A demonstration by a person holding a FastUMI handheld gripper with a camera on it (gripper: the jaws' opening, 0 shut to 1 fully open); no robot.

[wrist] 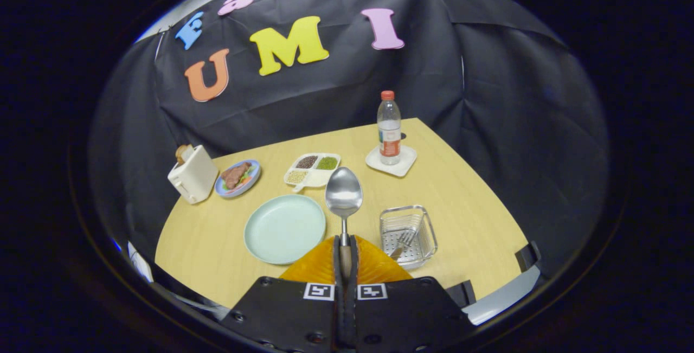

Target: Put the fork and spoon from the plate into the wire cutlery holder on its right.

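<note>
My gripper (345,250) is shut on the spoon (344,196) by its handle, and the shiny bowl sticks up ahead of the fingers, above the table. Below and just left of the fingers lies the pale green plate (284,228), bare. To the right of the fingers stands the wire cutlery holder (407,233), with the fork (402,242) lying inside it, tines pointing away from me.
A white toaster (193,174) and a small plate of food (237,177) stand at the back left. A divided dish of grains (313,168) sits behind the plate. A water bottle (389,130) on a white coaster stands at the back right of the wooden table (466,201).
</note>
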